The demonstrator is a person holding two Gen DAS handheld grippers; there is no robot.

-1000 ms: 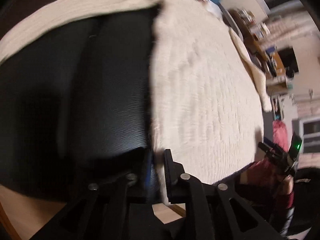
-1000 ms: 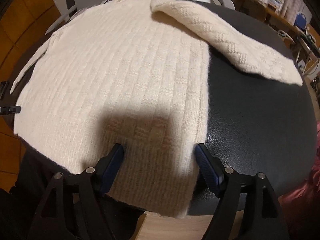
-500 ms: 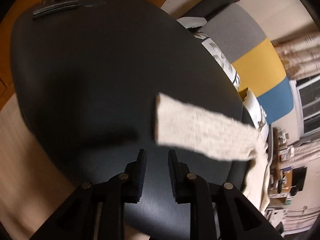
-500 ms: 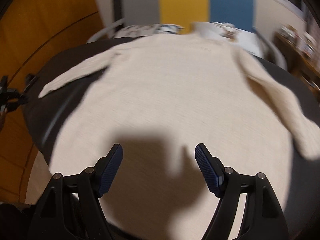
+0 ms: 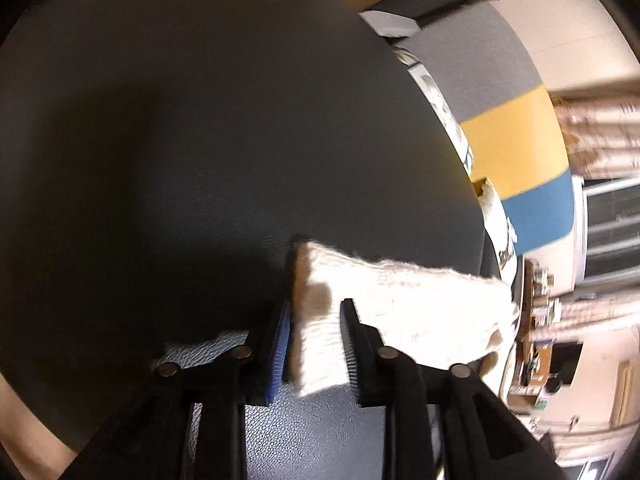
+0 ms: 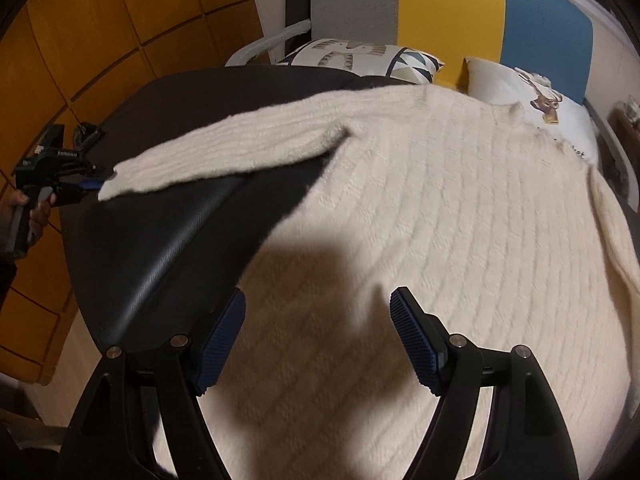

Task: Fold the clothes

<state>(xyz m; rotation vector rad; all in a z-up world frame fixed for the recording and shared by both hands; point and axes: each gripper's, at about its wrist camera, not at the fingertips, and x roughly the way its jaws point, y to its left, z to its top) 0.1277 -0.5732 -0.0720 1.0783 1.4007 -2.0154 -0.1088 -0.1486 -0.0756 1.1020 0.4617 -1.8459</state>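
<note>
Plainly one sweater (image 6: 420, 208), two sleeves, two pillows (image 6: 360, 58).

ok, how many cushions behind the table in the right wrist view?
2. One patterned cushion sits against the grey and yellow chair back; a white cushion with an animal print sits right of it, partly behind the sweater. More may be hidden.

The left claw (image 5: 316, 344) has just been closing and pinches the cream sleeve cuff (image 5: 320, 332); the sleeve trails right of it over the dark desk (image 5: 200, 140)
</note>
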